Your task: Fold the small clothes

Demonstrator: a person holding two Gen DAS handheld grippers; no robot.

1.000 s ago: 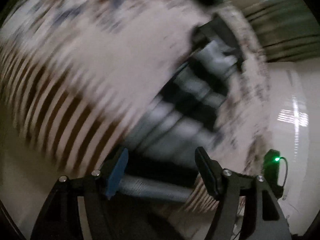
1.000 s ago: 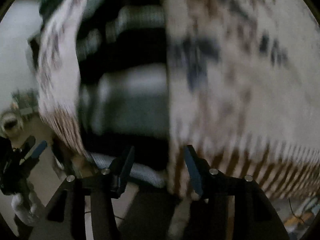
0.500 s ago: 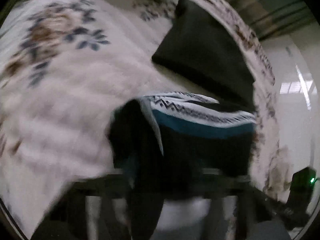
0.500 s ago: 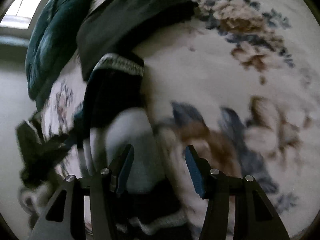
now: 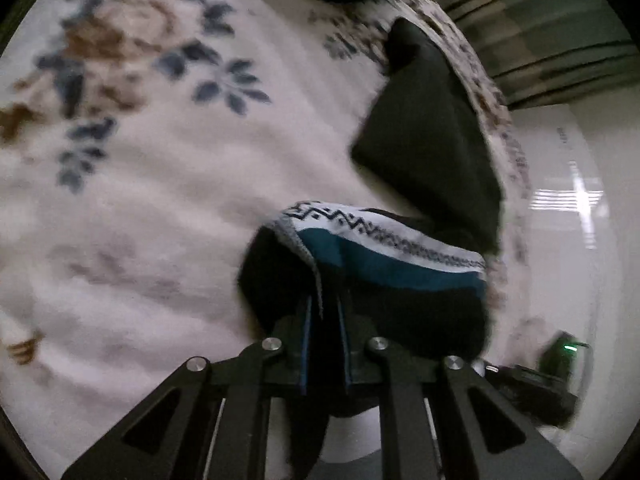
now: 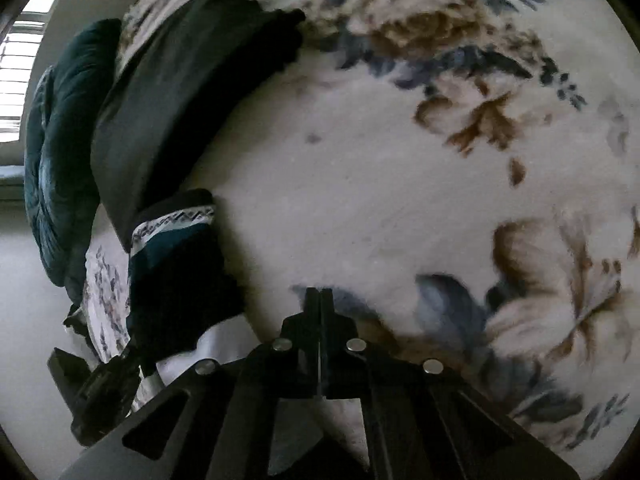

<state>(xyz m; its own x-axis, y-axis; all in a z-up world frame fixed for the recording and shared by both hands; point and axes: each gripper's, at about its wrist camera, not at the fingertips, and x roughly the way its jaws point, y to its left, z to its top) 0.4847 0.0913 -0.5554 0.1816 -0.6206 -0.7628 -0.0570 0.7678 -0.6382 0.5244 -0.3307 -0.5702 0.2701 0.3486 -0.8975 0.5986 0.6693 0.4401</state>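
A small dark garment (image 5: 384, 276) with a white zigzag band and a teal stripe lies near the edge of a floral blanket (image 5: 168, 184). My left gripper (image 5: 323, 304) is shut on the garment's near fold. In the right wrist view the same garment (image 6: 176, 272) lies at the left, and my right gripper (image 6: 320, 300) is shut with nothing between its fingers, just above the blanket (image 6: 380, 200) and to the right of the garment.
A folded black cloth (image 5: 432, 136) lies behind the garment; it also shows in the right wrist view (image 6: 180, 92). A teal cushion (image 6: 60, 152) sits beyond it. The blanket's edge and a pale floor (image 5: 568, 240) are at the right, with a black device showing a green light (image 5: 560, 354).
Both grippers were open over a blurred striped garment a second ago. Now both are shut, the left one on the patterned garment, and the views have swung onto the blanket.
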